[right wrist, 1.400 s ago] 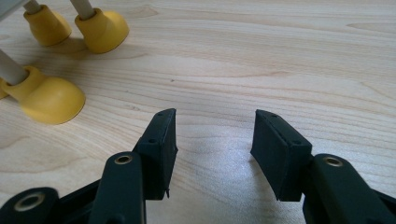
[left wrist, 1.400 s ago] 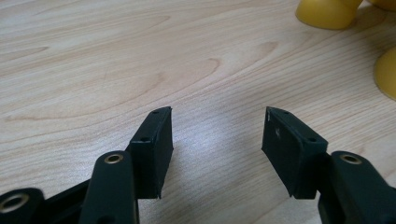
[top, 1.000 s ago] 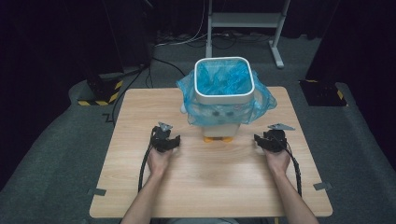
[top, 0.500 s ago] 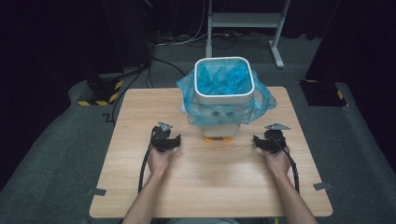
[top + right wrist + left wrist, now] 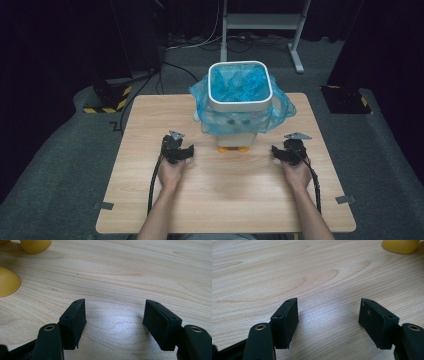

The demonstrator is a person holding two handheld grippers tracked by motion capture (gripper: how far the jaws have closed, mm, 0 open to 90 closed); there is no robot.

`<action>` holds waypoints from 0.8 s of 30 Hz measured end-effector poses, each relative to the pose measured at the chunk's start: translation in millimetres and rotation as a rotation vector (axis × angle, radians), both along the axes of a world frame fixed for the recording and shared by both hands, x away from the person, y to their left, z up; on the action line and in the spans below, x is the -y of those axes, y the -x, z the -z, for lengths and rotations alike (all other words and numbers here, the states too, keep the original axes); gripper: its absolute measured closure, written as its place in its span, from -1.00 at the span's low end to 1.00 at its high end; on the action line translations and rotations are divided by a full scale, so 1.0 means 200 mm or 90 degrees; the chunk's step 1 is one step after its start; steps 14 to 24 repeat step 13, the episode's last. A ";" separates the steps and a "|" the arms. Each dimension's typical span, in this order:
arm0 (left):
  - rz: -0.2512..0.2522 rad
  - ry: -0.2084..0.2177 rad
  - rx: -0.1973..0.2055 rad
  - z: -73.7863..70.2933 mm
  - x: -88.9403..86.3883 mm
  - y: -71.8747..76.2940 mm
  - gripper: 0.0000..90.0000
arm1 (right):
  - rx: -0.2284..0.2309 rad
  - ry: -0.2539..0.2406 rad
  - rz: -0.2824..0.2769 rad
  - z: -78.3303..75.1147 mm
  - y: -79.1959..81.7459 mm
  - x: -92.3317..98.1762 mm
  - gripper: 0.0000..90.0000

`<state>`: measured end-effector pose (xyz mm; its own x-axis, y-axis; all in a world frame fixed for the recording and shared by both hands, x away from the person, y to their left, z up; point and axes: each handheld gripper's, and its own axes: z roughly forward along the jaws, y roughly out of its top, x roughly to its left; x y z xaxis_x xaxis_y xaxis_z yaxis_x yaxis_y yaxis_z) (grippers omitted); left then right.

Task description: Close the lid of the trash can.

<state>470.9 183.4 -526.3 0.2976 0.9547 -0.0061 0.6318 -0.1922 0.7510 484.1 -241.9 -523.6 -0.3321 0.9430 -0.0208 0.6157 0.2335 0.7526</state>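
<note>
A white square bin (image 5: 240,97) lined with a blue plastic bag (image 5: 280,112) stands at the middle back of the wooden table (image 5: 150,115), on yellow feet (image 5: 232,148). My left gripper (image 5: 188,151) rests on the table to the bin's front left, jaws open and empty over bare wood (image 5: 328,312). A yellow foot (image 5: 399,246) shows at the top right of the left gripper view. My right gripper (image 5: 274,151) lies to the bin's front right, also open and empty (image 5: 113,312). Yellow feet (image 5: 8,281) show at the left of the right gripper view.
Bare tabletop stretches between and in front of the two hands. Black cables (image 5: 152,185) trail back from both grippers along the forearms. Beyond the table are a metal stand (image 5: 260,22) and yellow-black striped floor blocks (image 5: 107,97).
</note>
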 end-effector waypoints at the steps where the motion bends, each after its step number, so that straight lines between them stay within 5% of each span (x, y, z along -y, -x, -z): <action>1: 0.000 0.000 0.000 0.00 0.00 0.00 -0.29 | 0.000 0.000 0.000 0.00 0.00 0.00 -0.23; 24: 0.001 0.000 0.000 0.00 0.00 0.00 -0.30 | 0.001 0.000 -0.002 0.00 0.00 0.00 -0.24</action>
